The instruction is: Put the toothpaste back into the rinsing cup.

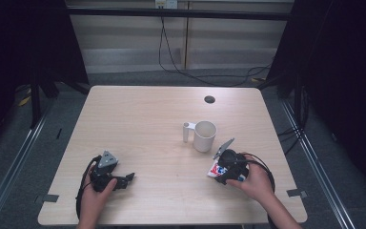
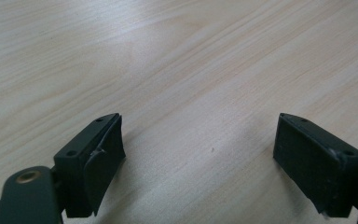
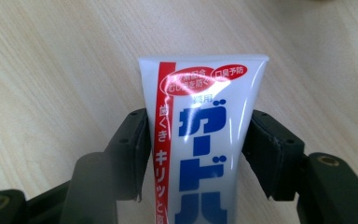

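Toothpaste tube point(image 3: 205, 140) pinched between right gripper point(image 3: 198, 140) pads; soft, glossy walls may buckle and slip. Left gripper point(image 2: 200, 149) wide open, empty.

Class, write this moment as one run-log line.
right gripper: jaws shut on white toothpaste tube with red stripe, blue lettering | left gripper: jaws open, idle | white mug: upright

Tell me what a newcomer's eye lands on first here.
First, the white toothpaste tube with red and blue print, lying on the pale wooden table with the right gripper jaws against its sides, at the near right. Next, the cream ceramic mug standing upright just beyond it. At the near left, the left gripper rests open.
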`<state>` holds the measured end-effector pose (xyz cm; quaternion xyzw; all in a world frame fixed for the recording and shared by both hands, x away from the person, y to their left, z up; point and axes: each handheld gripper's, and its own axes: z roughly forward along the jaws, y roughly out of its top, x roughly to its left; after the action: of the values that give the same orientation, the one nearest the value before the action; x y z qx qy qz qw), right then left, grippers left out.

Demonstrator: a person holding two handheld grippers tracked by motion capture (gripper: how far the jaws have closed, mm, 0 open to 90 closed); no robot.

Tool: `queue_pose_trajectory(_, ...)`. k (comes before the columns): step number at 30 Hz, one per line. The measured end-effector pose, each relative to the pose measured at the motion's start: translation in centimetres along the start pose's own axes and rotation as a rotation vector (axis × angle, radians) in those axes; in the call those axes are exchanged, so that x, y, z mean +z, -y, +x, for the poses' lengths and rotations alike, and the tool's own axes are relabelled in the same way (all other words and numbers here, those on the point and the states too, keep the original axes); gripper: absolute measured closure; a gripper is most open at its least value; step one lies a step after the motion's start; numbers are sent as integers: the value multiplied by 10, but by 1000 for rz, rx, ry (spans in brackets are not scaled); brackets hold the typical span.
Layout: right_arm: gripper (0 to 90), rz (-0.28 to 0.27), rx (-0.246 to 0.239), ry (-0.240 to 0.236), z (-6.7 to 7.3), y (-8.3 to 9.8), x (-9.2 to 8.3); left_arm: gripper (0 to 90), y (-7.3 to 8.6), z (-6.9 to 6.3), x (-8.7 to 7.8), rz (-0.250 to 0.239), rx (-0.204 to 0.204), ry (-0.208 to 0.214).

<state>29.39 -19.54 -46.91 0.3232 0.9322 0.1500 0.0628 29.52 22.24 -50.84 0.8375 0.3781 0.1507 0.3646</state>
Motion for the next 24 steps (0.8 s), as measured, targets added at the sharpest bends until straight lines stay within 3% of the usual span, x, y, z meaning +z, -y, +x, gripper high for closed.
queue_pose_trajectory(6, 444, -25, 18, 2, -2, 2, 1, 157, 0, 0, 0, 3, 0, 5)
queue_pose_trajectory(13, 615, -40, 3, 16, 2, 4, -6, 157, 0, 0, 0, 1, 0, 5)
queue_pose_trajectory(18, 636, -96, 10, 25, 2, 5, -18, 157, 0, 0, 0, 0, 0, 5)
queue_pose_trajectory(19, 642, -133, 14, 19, 0, 5, -24, 157, 0, 0, 0, 1, 5, 3)
queue_pose_trajectory(24, 646, -169, 14, 10, 0, 7, -30, 157, 0, 0, 0, 1, 6, 2)
